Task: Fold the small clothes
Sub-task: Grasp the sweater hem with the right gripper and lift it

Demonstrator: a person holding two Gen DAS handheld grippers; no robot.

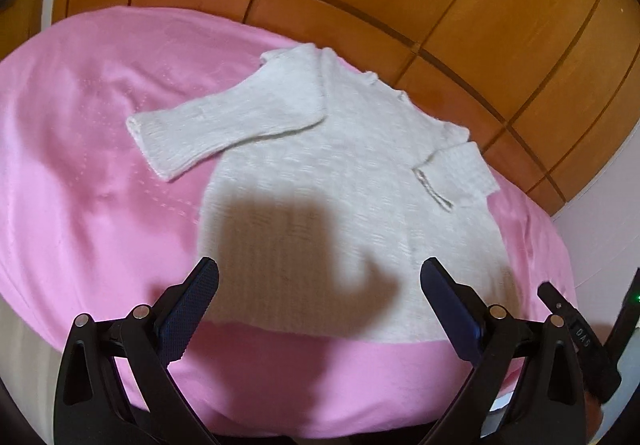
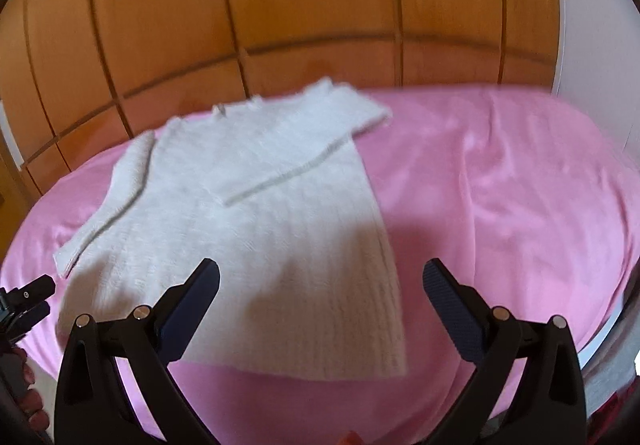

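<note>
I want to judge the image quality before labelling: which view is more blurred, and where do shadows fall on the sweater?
Left wrist view: fairly sharp; a dark shadow lies on the lower part of the white sweater, between the open left gripper fingers. Right wrist view: motion blur softens the sweater, a fainter shadow crosses its hem and the pink cover; the right gripper is open. Both views show fisheye bending of the wooden panels.

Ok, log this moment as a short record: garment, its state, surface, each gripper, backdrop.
garment: white knit sweater, small, lying flat
sleeves: one sleeve spread out to the side on the cover; the other sleeve folded in across the body
surface: pink cover, lightly wrinkled
left gripper: open, above the hem, holding nothing
right gripper: open, above the hem corner, holding nothing
backdrop: wooden panels behind the cover
fold progress: body not yet folded
</note>
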